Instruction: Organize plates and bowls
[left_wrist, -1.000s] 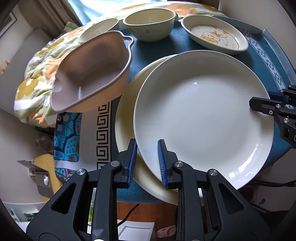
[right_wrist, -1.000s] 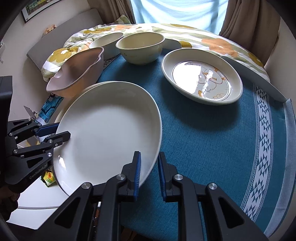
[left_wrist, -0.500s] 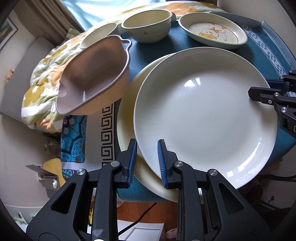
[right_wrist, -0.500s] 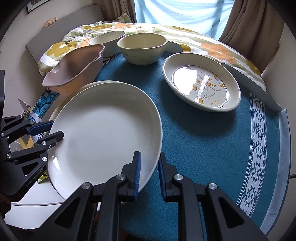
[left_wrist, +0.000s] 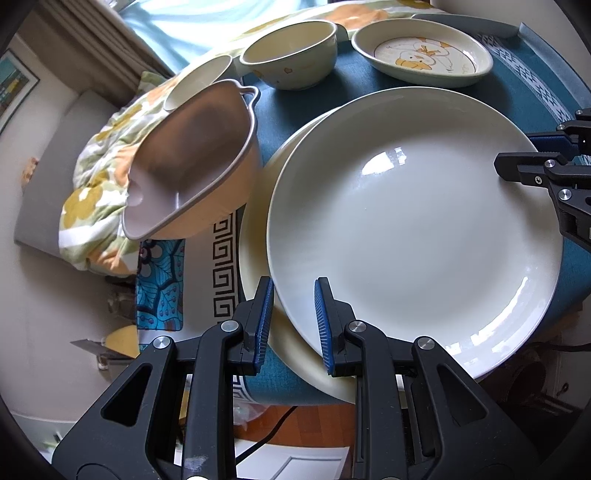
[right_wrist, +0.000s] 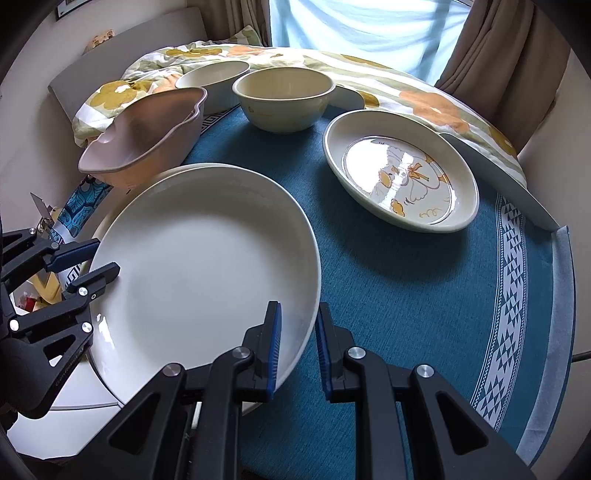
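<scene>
1. L gripper (left_wrist: 291, 325): jaws straddle the near rim of the white plate (left_wrist: 413, 236), one blue pad above and one below. A small gap shows on each side, so can't tell if it's clamped or just bracketing the rim.
2. R gripper (right_wrist: 297, 349): same setup on the opposite rim of the same plate (right_wrist: 199, 266); left pad over the plate's inner face, right pad outside the rim. Firm grip or not, can't tell.
3. White plate sits between the two grippers, spanning from one to the other, slightly tilted. It lies over a cream plate (left_wrist: 255, 243) w/ the cream rim peeking out on the L gripper's left side.
4. Ahead-left of L gripper: pink dish (left_wrist: 192, 162), angular w/ a small handle, just beside the cream plate's rim.
5. Further ahead of L gripper: cream bowl (left_wrist: 291, 55), w/ a white bowl (left_wrist: 199, 81) just to its left, behind the pink dish.
6. Ahead-right of R gripper: oval duck dish (right_wrist: 400, 171), well apart from the white plate, on the teal cloth (right_wrist: 406, 295).
7. Beyond the bowls: floral quilt (right_wrist: 388, 88), then curtains (right_wrist: 495, 55).
</scene>
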